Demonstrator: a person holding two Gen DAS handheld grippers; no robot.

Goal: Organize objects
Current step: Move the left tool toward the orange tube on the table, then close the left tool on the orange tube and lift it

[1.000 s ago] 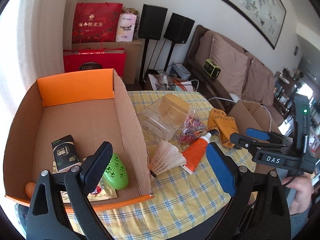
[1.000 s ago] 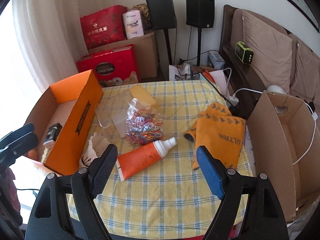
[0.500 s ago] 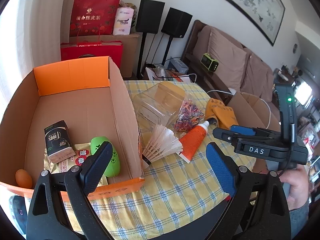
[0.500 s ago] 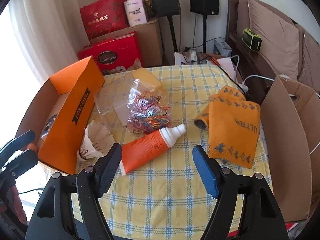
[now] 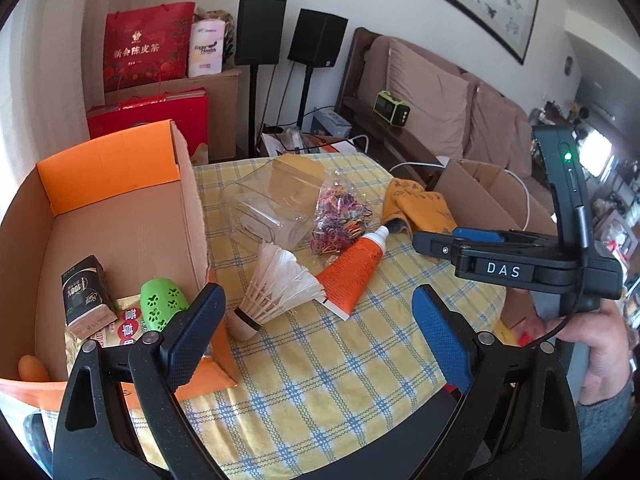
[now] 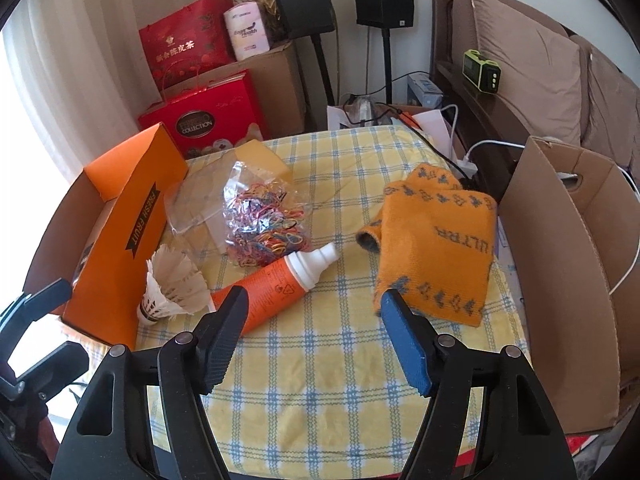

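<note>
Both hand-held grippers, left [image 5: 316,328] and right [image 6: 312,330], are seen open and empty, the right's jaws having just narrowed. At centre the shuttlecock [image 5: 276,292], orange tube [image 6: 280,284], rubber-band bag [image 6: 262,226] and orange sock [image 6: 436,240] are left unsorted on the counter [image 6: 340,380]; several items are already packed in the orange box [image 5: 120,224] at left.

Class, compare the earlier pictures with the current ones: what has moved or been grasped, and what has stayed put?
The right claw has come down nearer the orange squeeze tube with the white cap, its jaws having just been closing a little, nothing between them yet. The left claw has shifted from over the orange cardboard box towards the white feather shuttlecock. Nothing was grasped or released. Tube, shuttlecock and orange knitted sock lie unmoved.
</note>
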